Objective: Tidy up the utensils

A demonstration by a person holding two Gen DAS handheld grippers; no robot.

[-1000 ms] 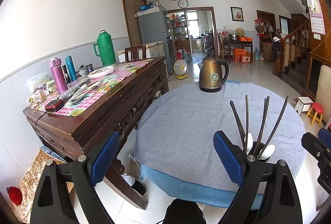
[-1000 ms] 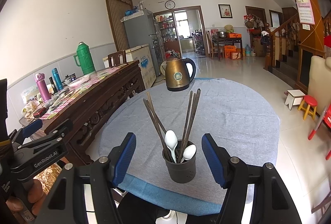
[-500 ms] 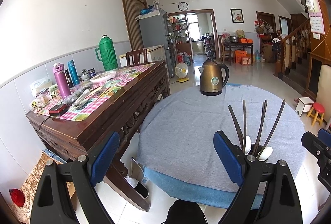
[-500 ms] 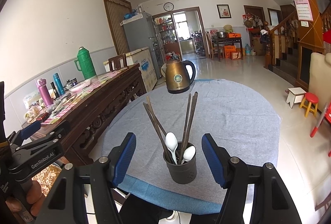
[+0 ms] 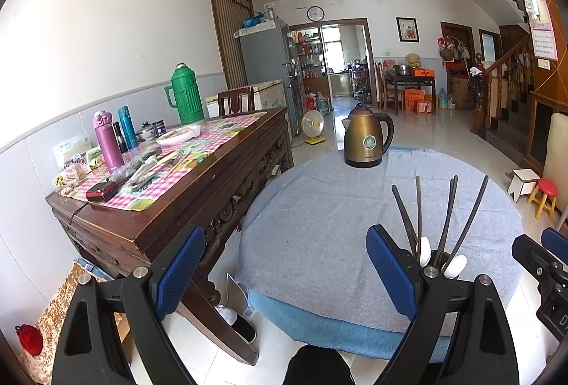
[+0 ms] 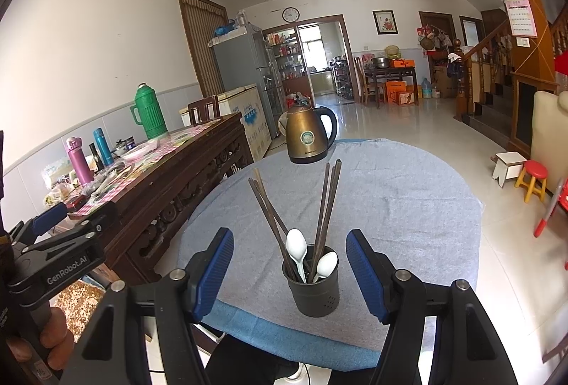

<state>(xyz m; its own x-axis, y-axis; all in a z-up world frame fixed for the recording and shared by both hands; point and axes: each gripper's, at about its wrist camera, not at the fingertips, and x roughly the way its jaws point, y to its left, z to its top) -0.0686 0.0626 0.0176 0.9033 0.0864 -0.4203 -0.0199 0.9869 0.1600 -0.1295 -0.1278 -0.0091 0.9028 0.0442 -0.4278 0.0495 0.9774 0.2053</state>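
Two white ceramic spoons [image 6: 296, 248] and a fan of long dark wooden chopsticks [image 6: 328, 204] stand in the dark grey cylindrical utensil holder [image 6: 314, 291], which sits upright near the front edge of the round bench under its blue-grey cloth [image 6: 390, 200]. The right tool [image 6: 289, 273] hangs just in front of that holder, blue-padded fingers spread wide to either side of it, touching nothing. In the left wrist view the same chopsticks [image 5: 447, 214] poke up behind the right finger of the left tool [image 5: 284, 273], the holder itself hidden by that finger. The left tool is spread wide too, nothing between its pads, hovering over the bench's near-left edge and the tiled floor. At the far side of the cloth stands a bronze-coloured electric kettle [image 6: 309, 136], well apart from the holder. Off to the left runs a dark carved wooden sideboard [image 5: 177, 200] with a pink checked cloth, a tall green thermos [image 5: 184, 93] and a purple flask [image 5: 106, 140].
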